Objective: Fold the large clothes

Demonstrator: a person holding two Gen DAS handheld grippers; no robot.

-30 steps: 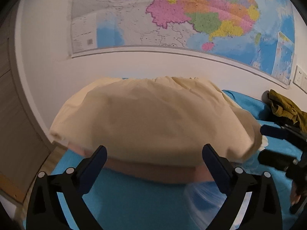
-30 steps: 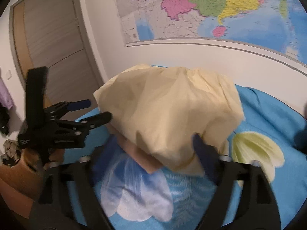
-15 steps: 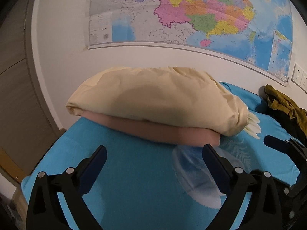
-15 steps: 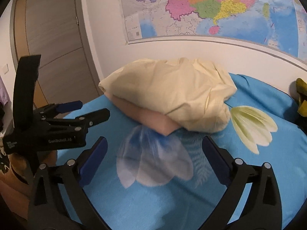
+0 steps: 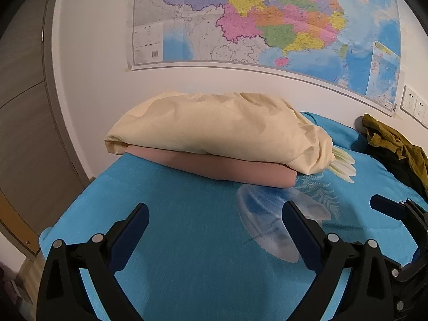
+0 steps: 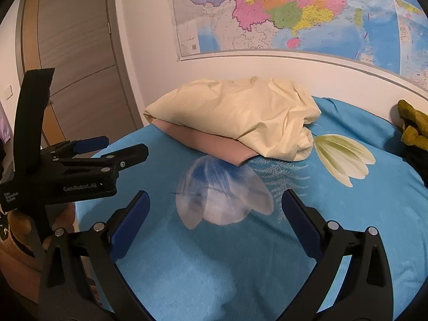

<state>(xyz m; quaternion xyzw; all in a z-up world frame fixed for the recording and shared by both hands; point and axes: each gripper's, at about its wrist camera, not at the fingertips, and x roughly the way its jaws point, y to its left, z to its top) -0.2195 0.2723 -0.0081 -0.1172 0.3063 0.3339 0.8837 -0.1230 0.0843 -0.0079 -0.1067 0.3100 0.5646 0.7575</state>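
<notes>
Folded cream cloth resting on the pink one, both grippers empty.

The pale cream folded cotton garment (image 5: 219, 128) lay at the centre of both views, on a folded dusty-pink cloth (image 5: 224, 165) at the far end of the blue flower-printed bedsheet (image 5: 187, 240), below the wall map (image 5: 267, 21). It looked light, soft and limp, likely to sag and slip open unless taken by its folded edges or corners. The left gripper (image 5: 215, 230) stood wide at the frame's bottom, holding and touching nothing. The right gripper (image 6: 215, 219) had just been opening and stood wide too, nothing between its jaws. An olive garment (image 5: 396, 144) lay crumpled at right.
</notes>
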